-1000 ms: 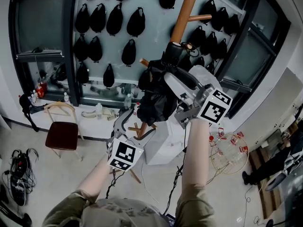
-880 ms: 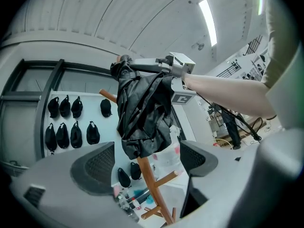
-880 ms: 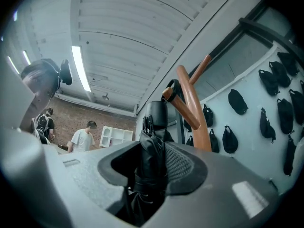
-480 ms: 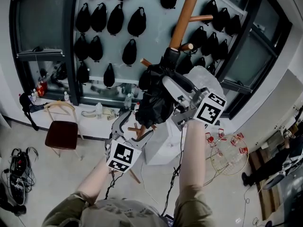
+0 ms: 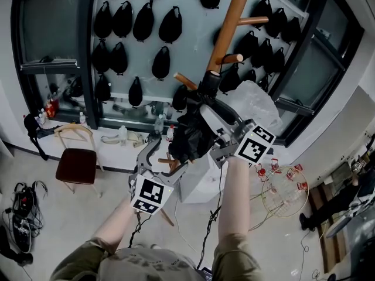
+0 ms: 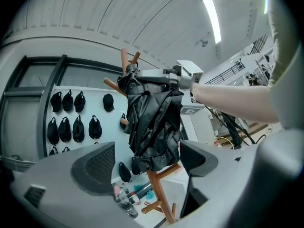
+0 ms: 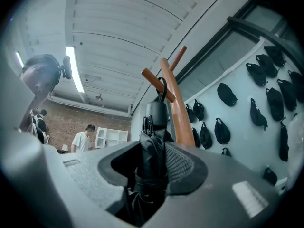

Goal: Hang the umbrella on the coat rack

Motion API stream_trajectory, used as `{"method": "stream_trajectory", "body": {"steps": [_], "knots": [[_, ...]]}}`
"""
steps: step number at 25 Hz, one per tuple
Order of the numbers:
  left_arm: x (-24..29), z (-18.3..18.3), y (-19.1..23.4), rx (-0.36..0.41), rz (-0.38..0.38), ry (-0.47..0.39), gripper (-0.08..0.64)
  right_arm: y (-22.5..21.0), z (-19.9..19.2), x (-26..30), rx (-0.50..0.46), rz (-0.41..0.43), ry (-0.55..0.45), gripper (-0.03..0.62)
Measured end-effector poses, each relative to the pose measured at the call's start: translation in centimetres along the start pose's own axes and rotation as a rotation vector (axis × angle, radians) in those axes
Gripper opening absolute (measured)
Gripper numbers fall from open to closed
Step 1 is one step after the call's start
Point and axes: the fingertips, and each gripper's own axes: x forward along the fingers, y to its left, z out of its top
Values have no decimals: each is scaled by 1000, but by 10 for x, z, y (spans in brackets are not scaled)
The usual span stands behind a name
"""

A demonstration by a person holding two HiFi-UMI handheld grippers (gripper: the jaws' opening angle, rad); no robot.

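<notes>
Nearest the person, low on the left: the left gripper (image 6: pixel 147 161), pointing level, jaws wide apart, nothing between the pads. The black bundle showing in its gap hung farther off and did not touch it.

Higher and to the right, the right gripper (image 7: pixel 152 167) was clamped half-closed on the umbrella (image 5: pixel 190 134), both pads pressing the folded cloth just under the handle cap (image 7: pixel 156 114).

The umbrella's long axis ran straight out along those jaws, tilted a bit upward. Its handle end was far and high, and the loose canopy drooped below and nearer, toward the left gripper. The right hand was the one on it, and the left was well apart.

The relation that matters: the wrist loop (image 7: pixel 163 90) at the handle tip sat right at a wooden peg (image 7: pixel 153 82) of the coat rack (image 5: pixel 227 25), with the pole just beyond and to the right. The loop crossed the peg, but I could not tell whether it was round it or only in front. My guess is the hang was not yet settled.

Only the right gripper view showed the loop against the peg; in the head view the handle hid it. The left gripper view alone showed the canopy hanging beside the lower pole, clear of the left jaws. The head view gave both hands at once, plus another peg (image 5: pixel 233 58) to the right of the handle.

Farthest: rows of black caps (image 5: pixel 121 22) on the pale wall.
</notes>
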Motion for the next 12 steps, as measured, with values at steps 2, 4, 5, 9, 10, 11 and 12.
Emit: {"method": "stream_trajectory", "body": {"steps": [2,4,5,9,10,11,12], "knots": [[0,-3,1,1,2,3,419,-3,-8,-2,2,-6,1,163],[1,-6,1,3,0,5,419,-5,-16,-5,1,-15,4,163],[1,-7,0,3,-3,6,419,-6,-19,-6,2,-19,4,163],[3,-11,2,-3,-12,12,419,-9,-24,-9,9,-25,-19,163],[3,-13,2,-4,-14,13,419,-10,-24,-10,7,-26,-25,163],[4,-14,2,-6,-18,14,419,-10,-25,-10,2,-28,-29,163],[5,-15,2,-7,-21,15,419,-11,-26,-11,-5,-30,-31,163]]}}
